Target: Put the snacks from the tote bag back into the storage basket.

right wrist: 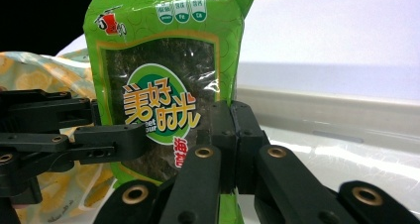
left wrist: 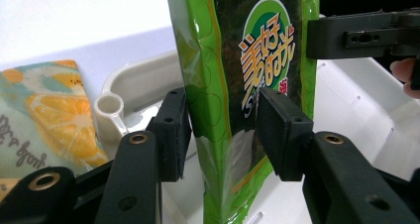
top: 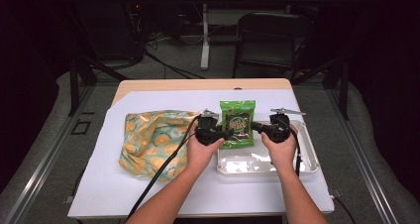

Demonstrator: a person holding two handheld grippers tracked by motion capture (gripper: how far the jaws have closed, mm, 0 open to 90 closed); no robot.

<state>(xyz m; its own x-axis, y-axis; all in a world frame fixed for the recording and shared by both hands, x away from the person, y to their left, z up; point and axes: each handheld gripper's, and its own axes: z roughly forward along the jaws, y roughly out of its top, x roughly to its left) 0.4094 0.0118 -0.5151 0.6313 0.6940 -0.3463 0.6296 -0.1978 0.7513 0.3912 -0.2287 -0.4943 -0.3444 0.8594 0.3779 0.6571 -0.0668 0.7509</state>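
A green seaweed snack packet [top: 237,122] [left wrist: 233,60] [right wrist: 163,45] stands upright above the far left corner of a white tray [top: 307,154]. My left gripper [top: 229,133] [left wrist: 223,130] straddles the packet's lower left part. One pad lies against each face of the puffy pack. My right gripper [top: 253,126] [right wrist: 230,144] is shut on the packet's thin right edge, its jaws pressed together. Each gripper also shows in the other's view: the right gripper [left wrist: 309,35] at the packet's side, the left gripper [right wrist: 94,130] reaching in from the left.
A crumpled fabric bag with a lemon print [top: 151,142] [left wrist: 49,110] [right wrist: 39,70] lies left of the tray on the white sheet [top: 163,194]. The tray [left wrist: 356,100] [right wrist: 337,110] has a low rim, with a small white round piece [left wrist: 110,110] at its edge.
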